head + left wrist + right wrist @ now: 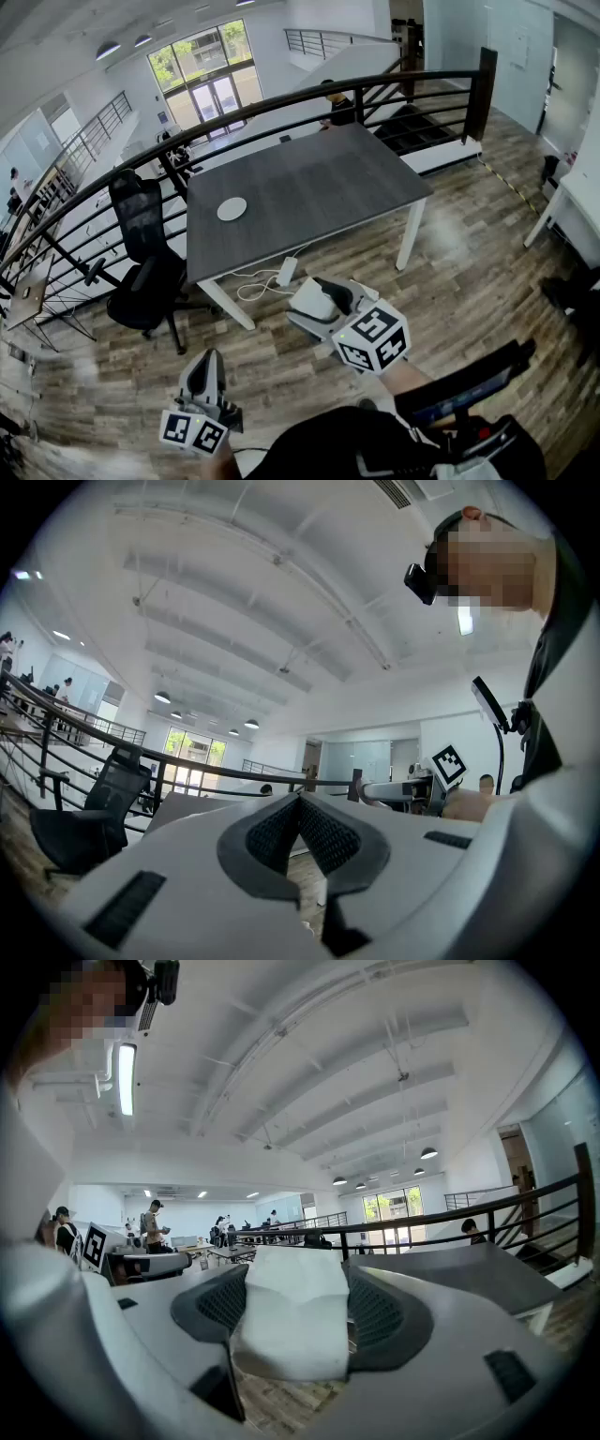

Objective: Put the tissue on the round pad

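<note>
"White tissue (291,1321) is sitting between the jaws of the right gripper (297,1279), a soft folded wad. It is bulging a little where the pads (211,1305) are pressing on its two sides. How is it going to handle?"

"I am judging it very light and yielding. It is giving under the squeeze rather than resisting, so it is asking for a gentle pinch across its middle, where the wad is thickest. Gripping a loose edge is risking a tear or a slip."

"And the jaws?"

"The right ones are standing fairly wide, yet they are pressing on the wad from both sides. They are carrying it in the air, above the wooden floor (469,262) and well short of the table (319,178). The left gripper (300,803) is holding nothing: its tips are meeting, with only floor showing below them."

"Where is the target lying?"

"The round pad (232,208) is lying on the table's near left part, well apart from both grippers, with nothing resting on it."
</note>
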Motion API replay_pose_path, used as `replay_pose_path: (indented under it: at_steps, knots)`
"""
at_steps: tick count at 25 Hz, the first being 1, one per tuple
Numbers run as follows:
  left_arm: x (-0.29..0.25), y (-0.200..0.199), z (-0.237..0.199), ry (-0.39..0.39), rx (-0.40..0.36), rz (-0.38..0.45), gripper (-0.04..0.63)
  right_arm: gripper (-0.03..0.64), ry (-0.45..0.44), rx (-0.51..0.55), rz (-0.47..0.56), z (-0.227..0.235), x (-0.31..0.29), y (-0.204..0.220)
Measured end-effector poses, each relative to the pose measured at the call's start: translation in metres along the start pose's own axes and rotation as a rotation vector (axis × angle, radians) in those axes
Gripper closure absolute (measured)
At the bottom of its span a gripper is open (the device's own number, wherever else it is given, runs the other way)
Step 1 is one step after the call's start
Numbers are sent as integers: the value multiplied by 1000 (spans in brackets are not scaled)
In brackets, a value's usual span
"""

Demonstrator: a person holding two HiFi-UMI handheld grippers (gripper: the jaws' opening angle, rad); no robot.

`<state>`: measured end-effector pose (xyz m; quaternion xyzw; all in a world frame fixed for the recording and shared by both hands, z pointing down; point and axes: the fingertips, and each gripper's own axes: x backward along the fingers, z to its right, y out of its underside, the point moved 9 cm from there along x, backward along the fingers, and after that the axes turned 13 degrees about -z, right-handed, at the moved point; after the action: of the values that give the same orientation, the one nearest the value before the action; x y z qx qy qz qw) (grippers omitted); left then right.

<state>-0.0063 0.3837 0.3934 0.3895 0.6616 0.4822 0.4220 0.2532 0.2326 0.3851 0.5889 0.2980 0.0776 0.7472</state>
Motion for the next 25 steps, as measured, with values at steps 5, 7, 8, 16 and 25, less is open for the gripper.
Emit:
replay_pose_path:
  at_steps: [5,7,8,16,25]
  knots:
    - [1,5,1,-11,0,-13,592,282,-7,4,0,-1,1,0]
    - [2,5,2,-11,2,-14,592,282,-7,4,1,-3,1,1]
    - [2,6,3,-11,2,-14,592,282,-8,4,0,-3,2,1]
    - [2,5,1,-1,1,-12,592,282,-3,0,12,-6,1,-1]
    - [2,6,-3,-22,9,3,592,282,-3,-6,8,-5,-2,0]
